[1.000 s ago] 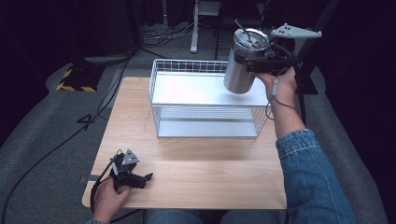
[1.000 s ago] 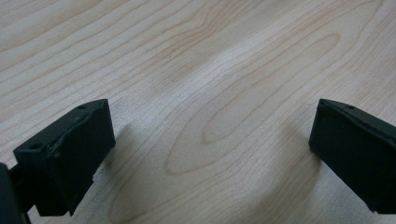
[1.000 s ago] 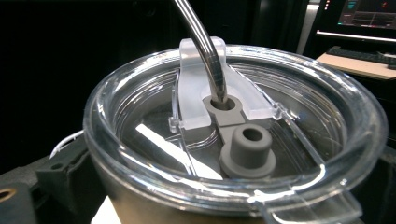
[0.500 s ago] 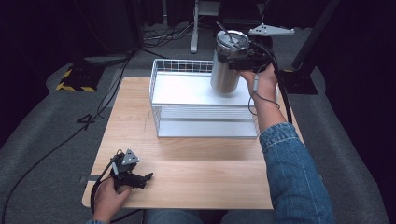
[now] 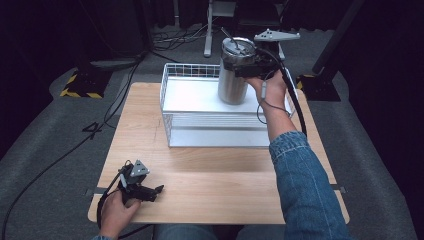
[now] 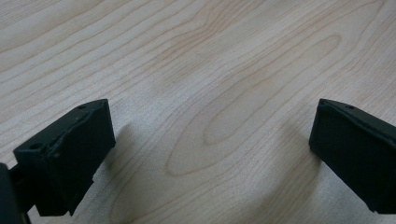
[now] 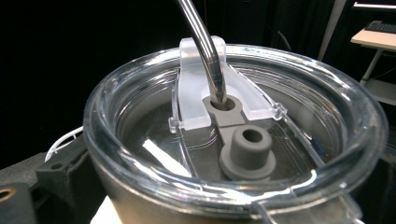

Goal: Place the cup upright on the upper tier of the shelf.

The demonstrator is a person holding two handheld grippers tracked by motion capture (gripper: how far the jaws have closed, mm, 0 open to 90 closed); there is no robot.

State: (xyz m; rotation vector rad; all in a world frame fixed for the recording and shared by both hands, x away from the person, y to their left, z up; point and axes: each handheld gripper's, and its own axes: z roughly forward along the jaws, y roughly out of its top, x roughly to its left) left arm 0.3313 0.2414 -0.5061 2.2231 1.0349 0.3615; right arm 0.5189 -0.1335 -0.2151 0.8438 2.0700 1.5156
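A steel tumbler [image 5: 231,82] with a clear lid [image 7: 233,140] and a metal straw [image 7: 205,51] stands upright in the back right part of a white wire basket [image 5: 215,131]. My right gripper [image 5: 242,64] is shut on the tumbler just under its lid. Whether the tumbler's base touches the basket floor I cannot tell. At the front left of the wooden table [image 5: 225,190], my left gripper [image 5: 157,191] lies held in a hand. Its jaws stand wide open over bare wood [image 6: 210,144], with nothing between them.
The basket takes up the back middle of the table. Cables run over the dark floor at left. A yellow-and-black striped block [image 5: 80,85] lies beyond the table's back left corner, and a black stand base [image 5: 317,82] lies to its right.
My right gripper has carried the tumbler left and down from beside the basket's back right corner into the basket, and turned it upright. The left gripper has not moved.
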